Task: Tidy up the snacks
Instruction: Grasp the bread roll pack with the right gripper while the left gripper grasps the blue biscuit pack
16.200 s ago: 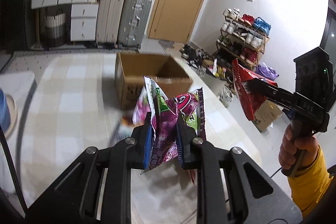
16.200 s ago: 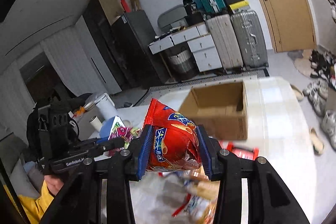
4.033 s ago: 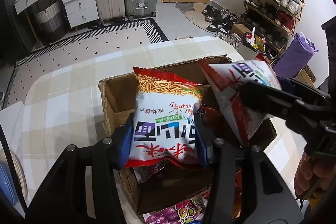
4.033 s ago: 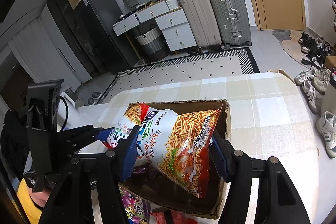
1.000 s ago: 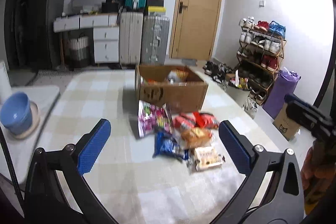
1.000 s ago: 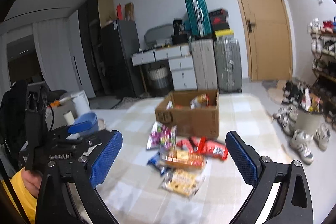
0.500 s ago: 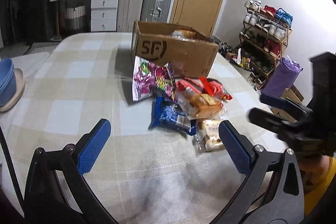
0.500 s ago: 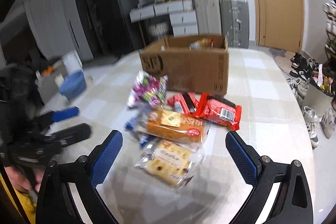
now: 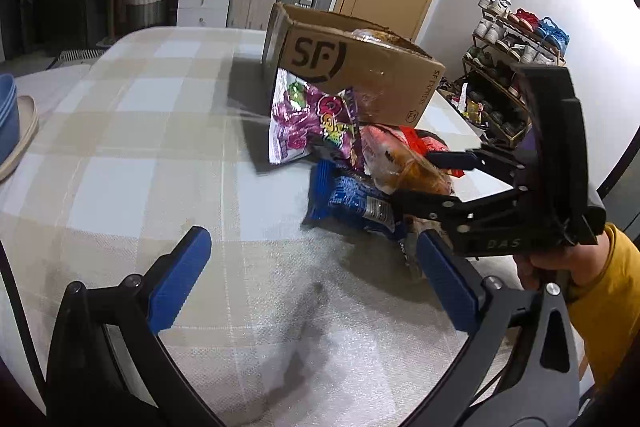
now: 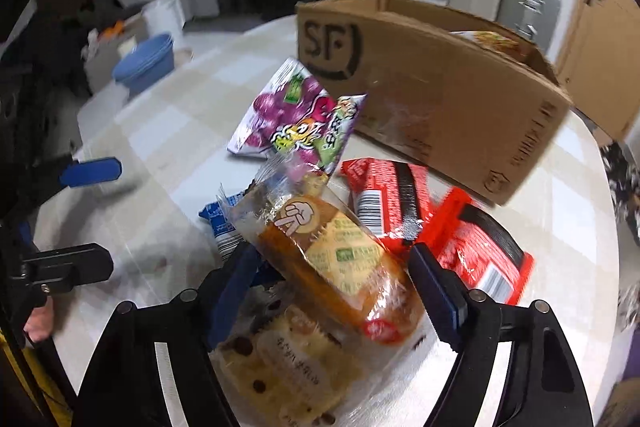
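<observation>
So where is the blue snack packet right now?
The blue snack packet lies on the table, mid-right in the left wrist view, just below the purple grape bag and partly under the wrapped cake that sits between the closing right gripper's jaws.

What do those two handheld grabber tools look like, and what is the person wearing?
Each tool is a black frame with bolted joints and two fingers tipped with blue pads. The right tool has "DAS" embossed on its body; the left tool looks alike. The person's sleeve is yellow.
</observation>
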`<state>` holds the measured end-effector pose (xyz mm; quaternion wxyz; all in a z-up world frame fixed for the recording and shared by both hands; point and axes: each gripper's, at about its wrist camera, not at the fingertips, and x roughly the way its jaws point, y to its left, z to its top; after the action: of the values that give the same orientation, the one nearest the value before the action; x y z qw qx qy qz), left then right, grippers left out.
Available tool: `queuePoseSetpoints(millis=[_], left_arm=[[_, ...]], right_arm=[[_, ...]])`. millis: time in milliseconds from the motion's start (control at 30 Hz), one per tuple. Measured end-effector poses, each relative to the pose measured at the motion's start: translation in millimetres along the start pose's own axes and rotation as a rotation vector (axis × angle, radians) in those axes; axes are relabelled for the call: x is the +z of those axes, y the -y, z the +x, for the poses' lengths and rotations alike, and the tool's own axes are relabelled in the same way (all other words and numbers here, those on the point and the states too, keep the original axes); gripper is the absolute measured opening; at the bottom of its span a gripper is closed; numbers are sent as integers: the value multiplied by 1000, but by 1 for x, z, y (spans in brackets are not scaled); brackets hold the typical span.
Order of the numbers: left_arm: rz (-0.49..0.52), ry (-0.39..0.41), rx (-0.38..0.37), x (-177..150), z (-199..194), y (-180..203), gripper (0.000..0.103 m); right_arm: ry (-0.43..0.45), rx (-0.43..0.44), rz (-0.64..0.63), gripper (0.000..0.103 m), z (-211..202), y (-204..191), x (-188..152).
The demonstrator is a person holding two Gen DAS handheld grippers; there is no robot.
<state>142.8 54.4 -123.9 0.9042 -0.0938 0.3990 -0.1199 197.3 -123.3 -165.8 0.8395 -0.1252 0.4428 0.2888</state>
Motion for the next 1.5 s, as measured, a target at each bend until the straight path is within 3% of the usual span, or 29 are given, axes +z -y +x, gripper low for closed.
queuePoseSetpoints(millis=[167,267,533,733,1100,1500], left_arm=[[-6,-7,-3,1,2,-1,103],[-17,-9,-6,2,8,-1,103],[-19,-15,-4,-2,1,-2,103],[-21,-36,2,-7,-3,-2,103],[39,-80,25,8,19,18,103],[81,-159,46,40,78,44,102]], right_arm=[[-21,52,49,51,5,10,8],[-22,80,78,42,3,12,5],[38,134,180,39,-16,17,-8],[147,193,292,39,-51,24,-27],[333,175,458,39,-109,30,-80],[336,194,542,39,-104,34,-108]])
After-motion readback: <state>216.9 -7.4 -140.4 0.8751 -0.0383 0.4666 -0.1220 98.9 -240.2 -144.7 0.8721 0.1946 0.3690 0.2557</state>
